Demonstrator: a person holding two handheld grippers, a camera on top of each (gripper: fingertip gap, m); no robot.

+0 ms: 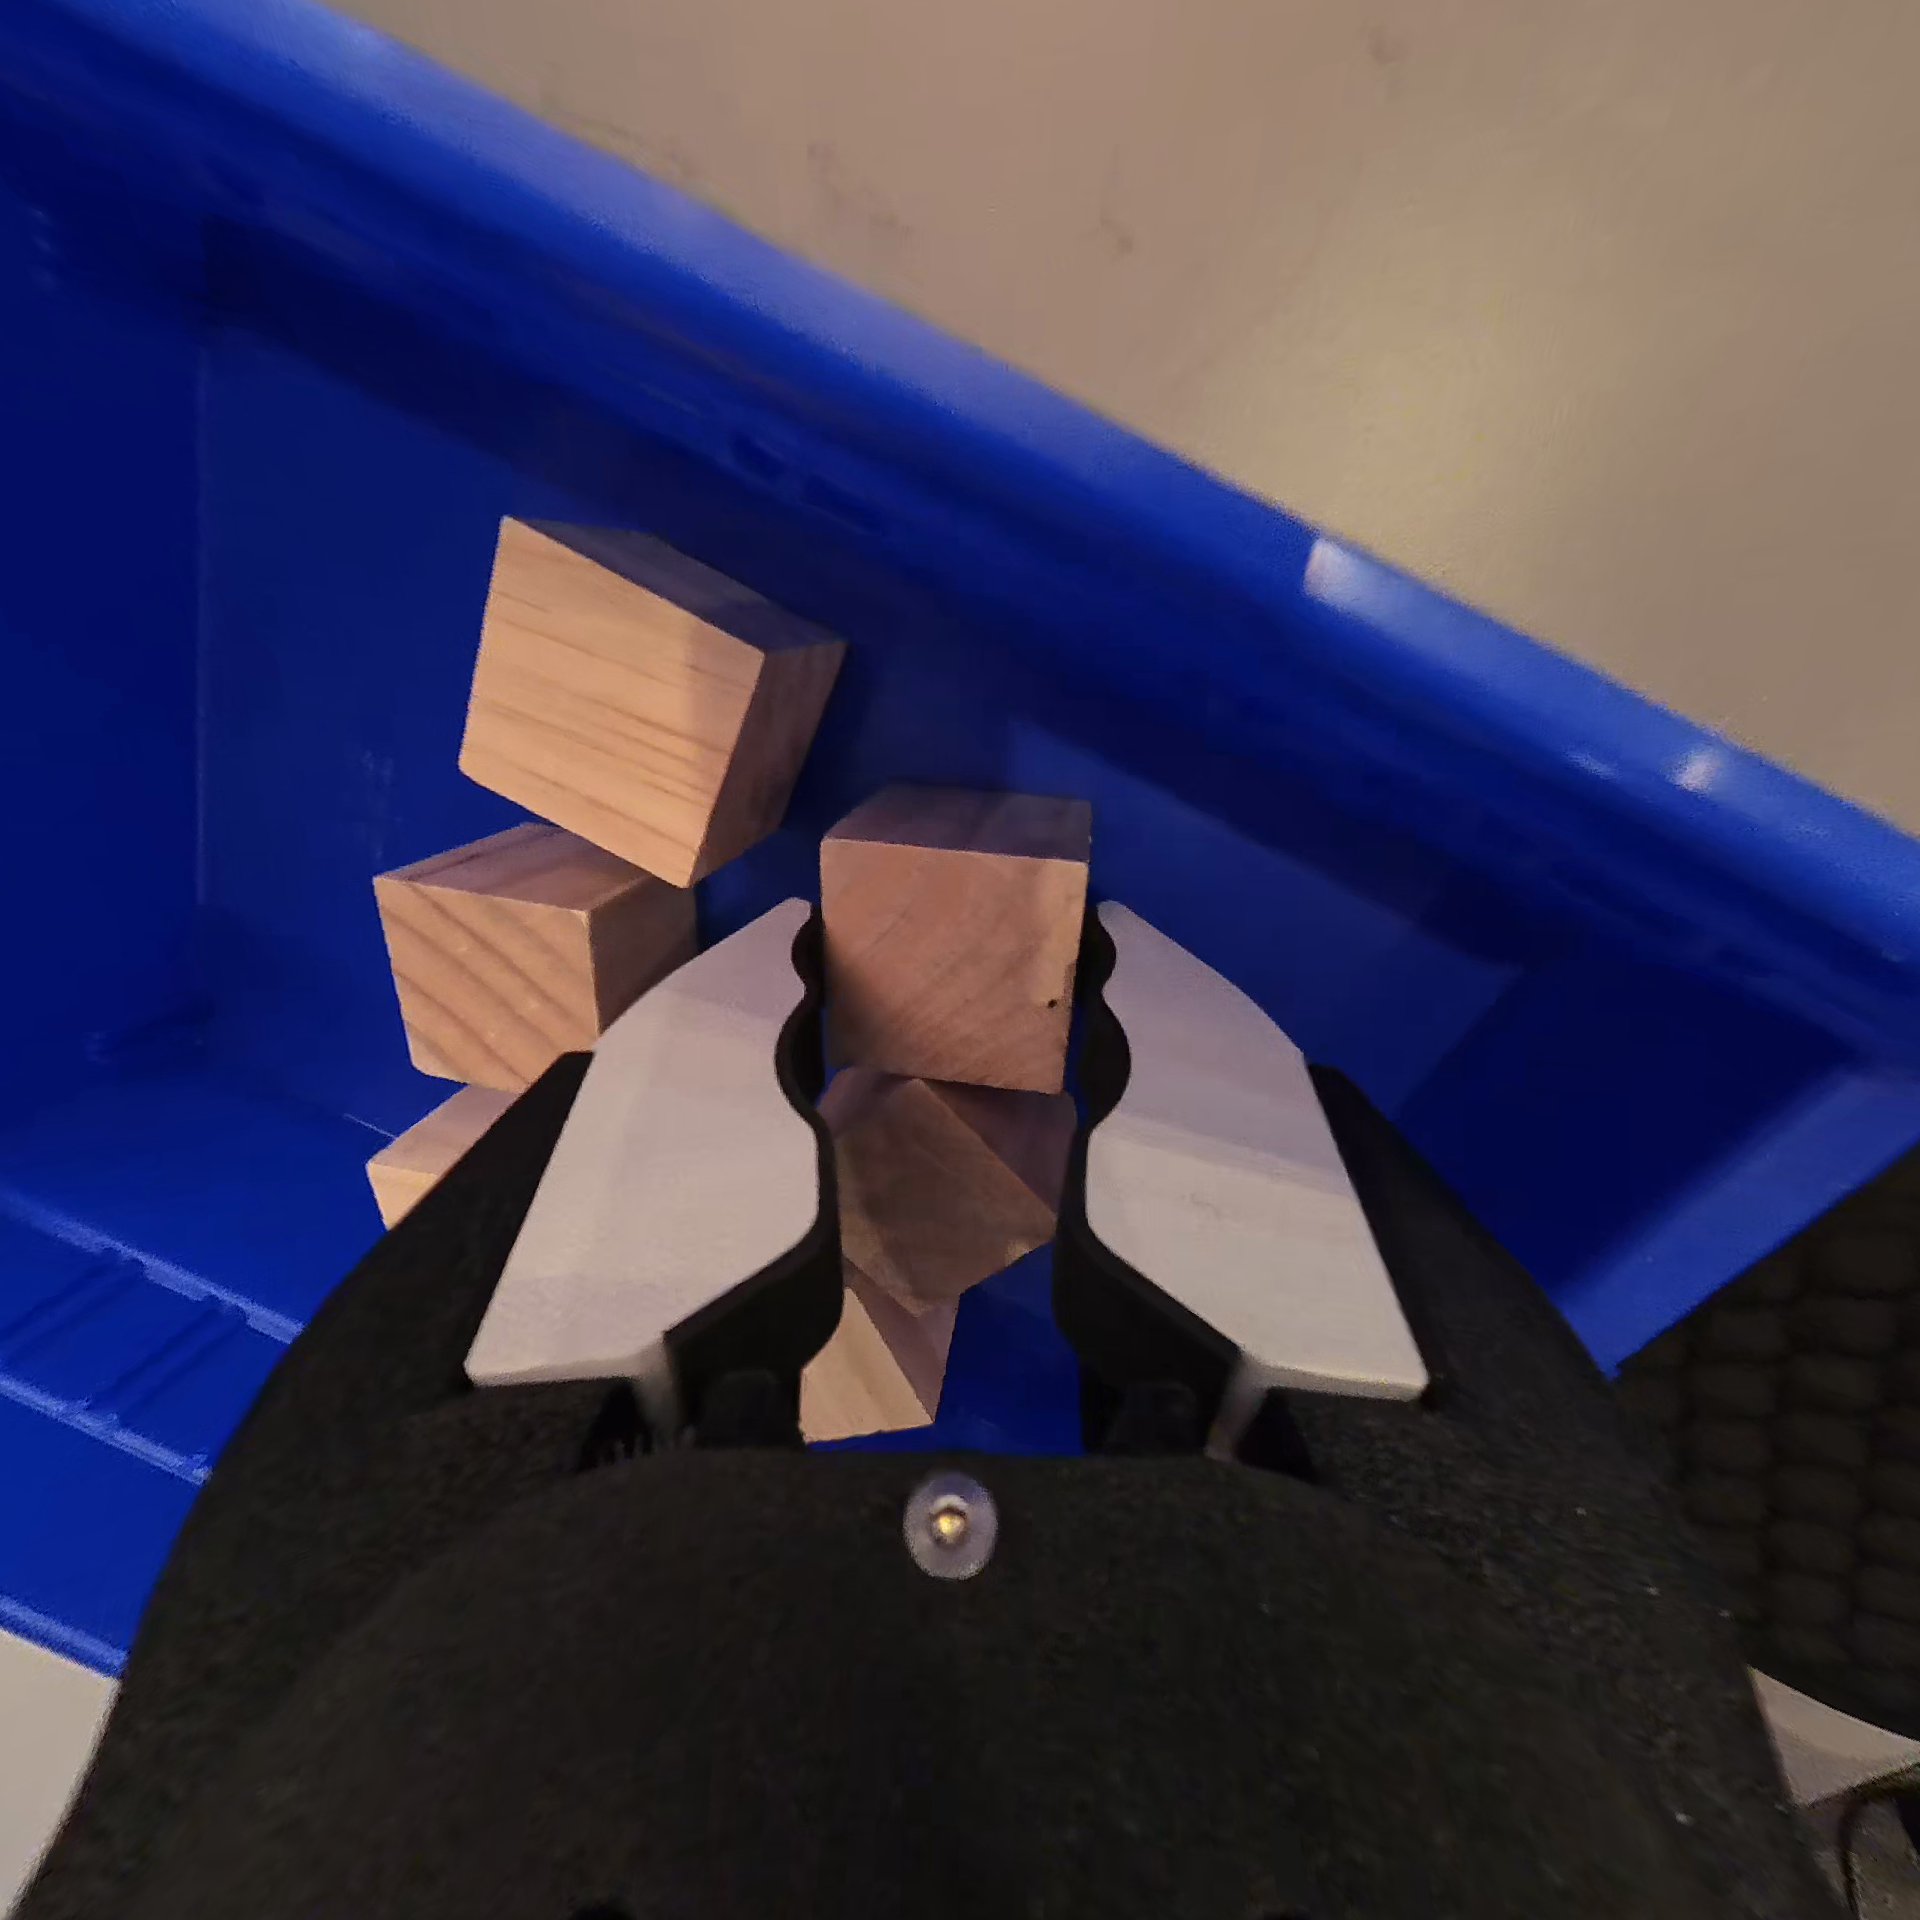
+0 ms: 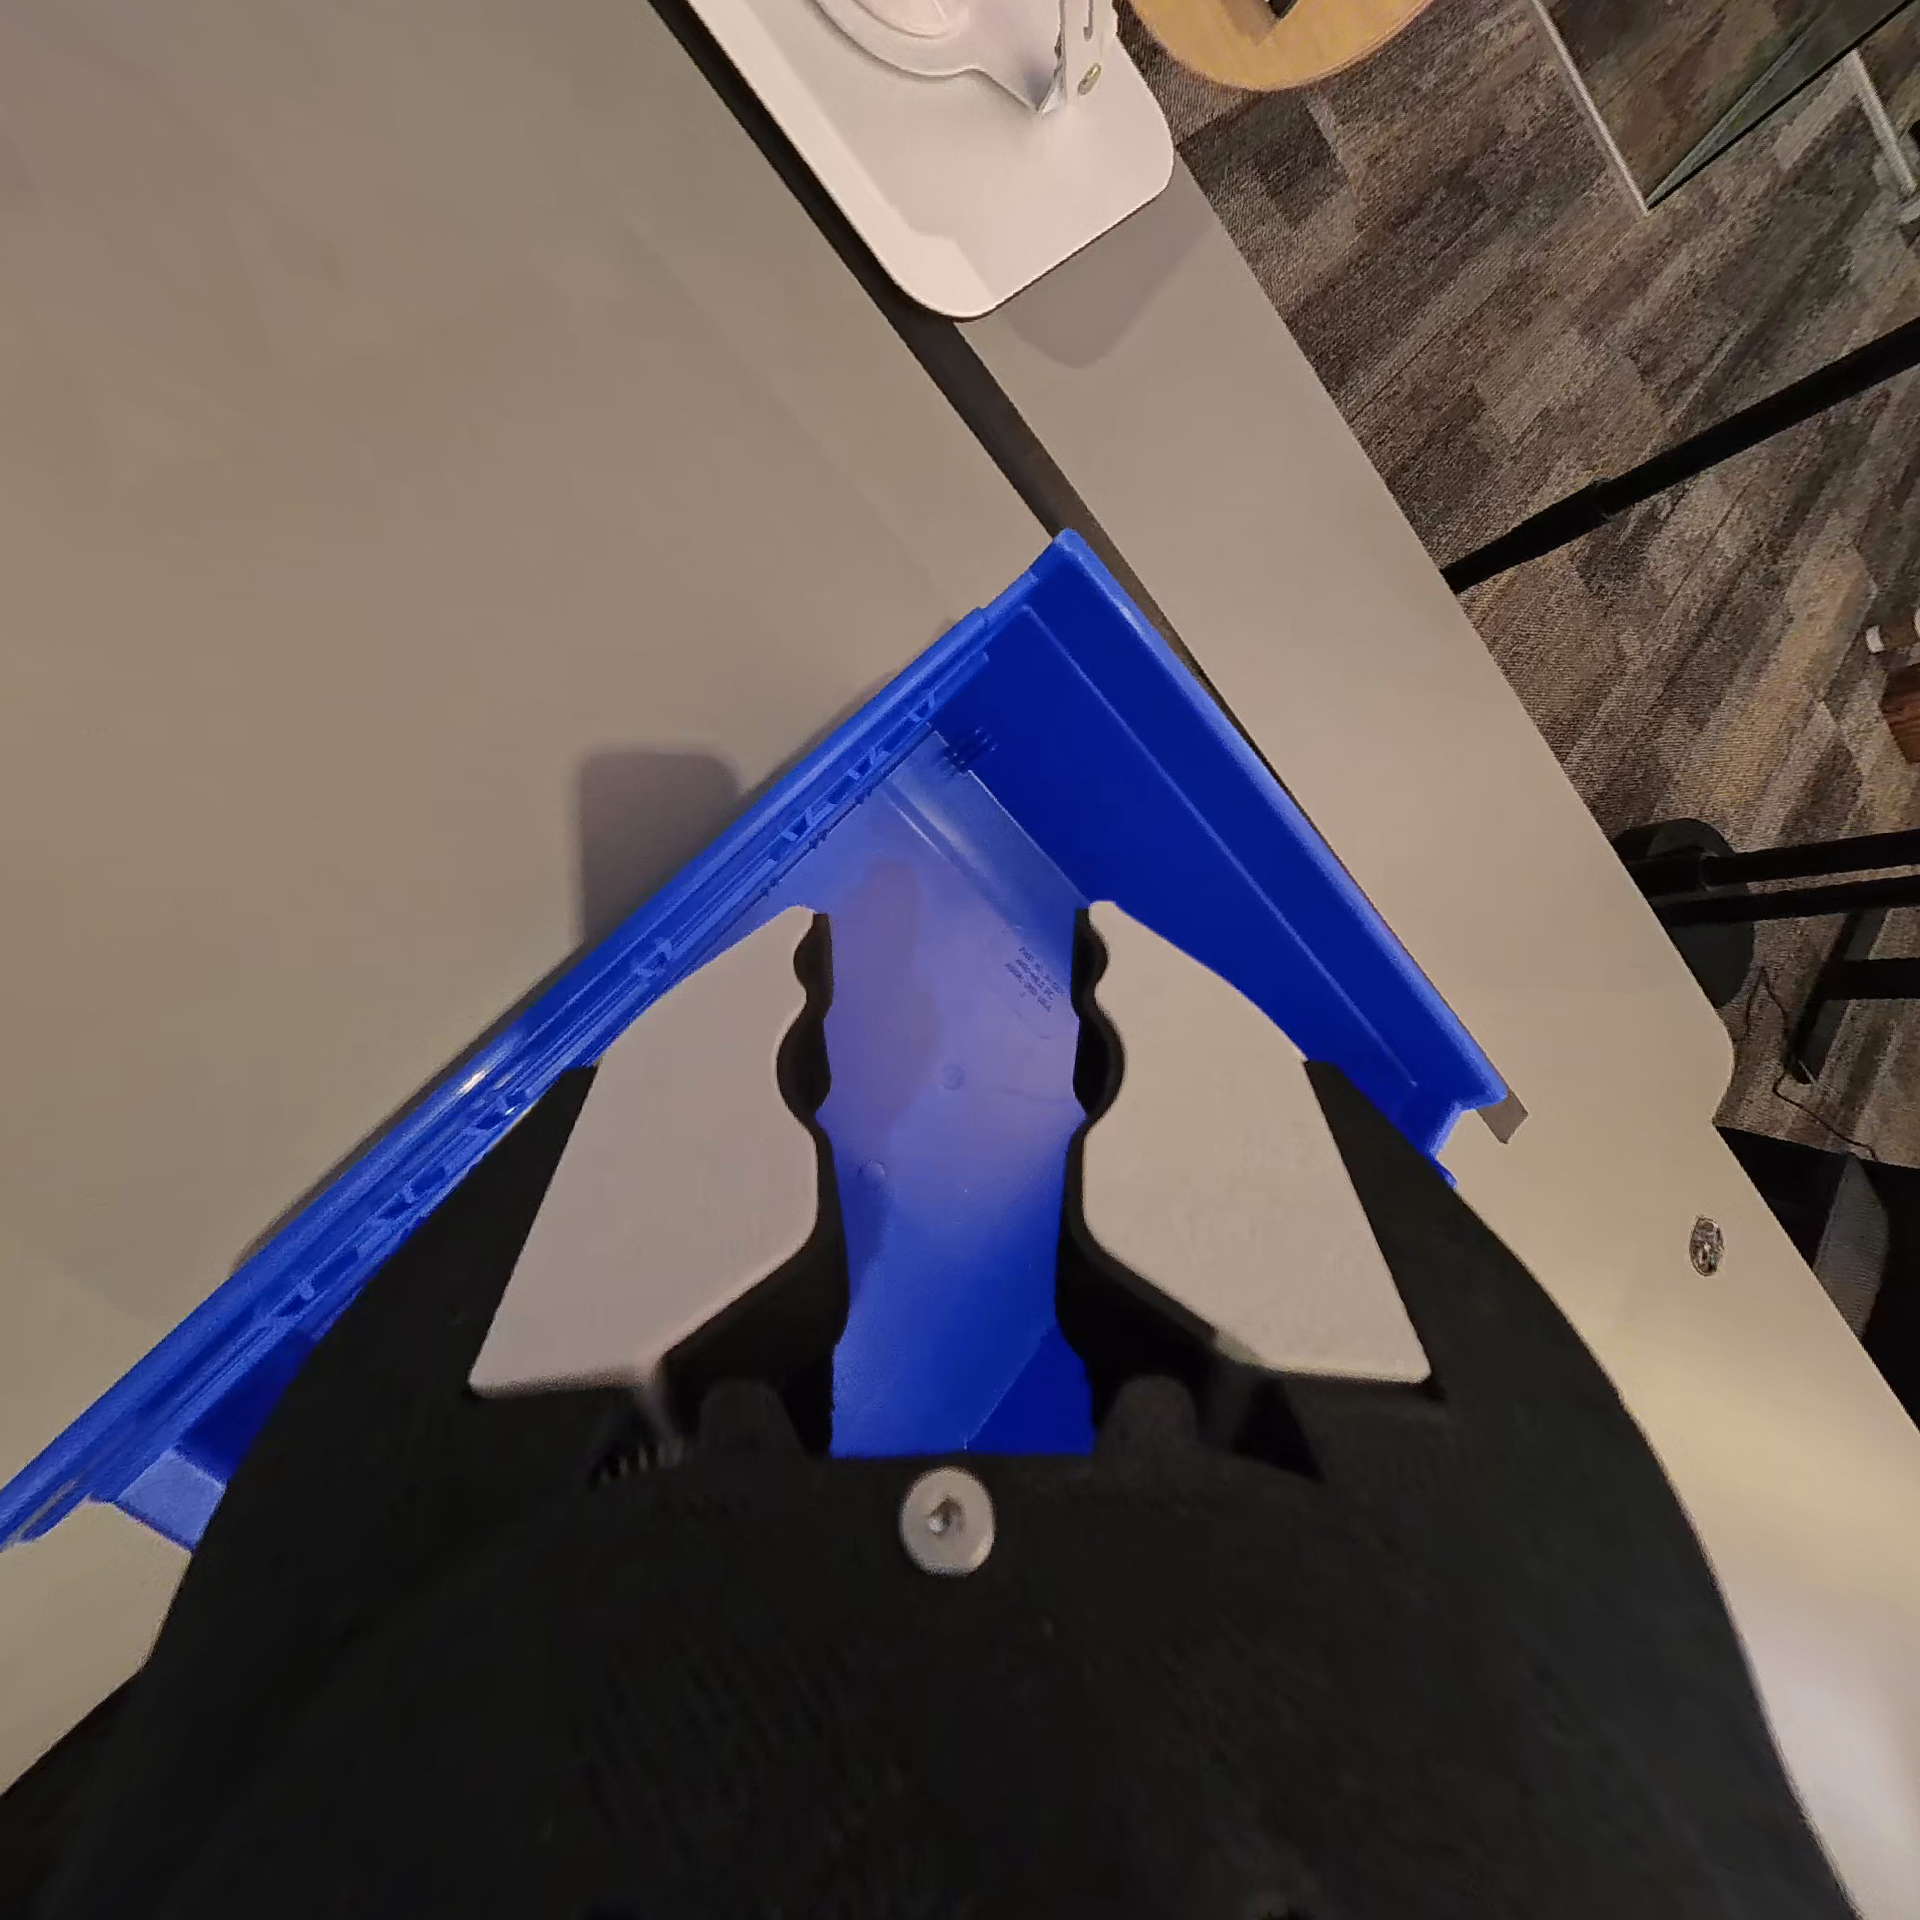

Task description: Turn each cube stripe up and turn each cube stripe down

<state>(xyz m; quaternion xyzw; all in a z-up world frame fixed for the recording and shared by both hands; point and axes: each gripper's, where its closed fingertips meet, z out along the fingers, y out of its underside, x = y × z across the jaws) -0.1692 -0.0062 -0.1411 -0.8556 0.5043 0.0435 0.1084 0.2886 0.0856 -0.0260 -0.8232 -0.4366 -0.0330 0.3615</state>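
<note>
Gripping a plain wooden cube [image 1: 951, 935], the left gripper [image 1: 951, 961] has its fingertips pressed against the cube's two sides inside the blue bin [image 1: 1195, 644]. Only the left wrist view shows cubes: a tilted one [image 1: 644, 696] leans on another [image 1: 520, 951] just to the left, with more below. No stripe shows on any visible face. Over a bare bin corner [image 2: 1091, 790], the right gripper [image 2: 951, 961] is parted and holds nothing. Beyond lie the grey table [image 2: 364, 416] and a white tray [image 2: 966, 156].
</note>
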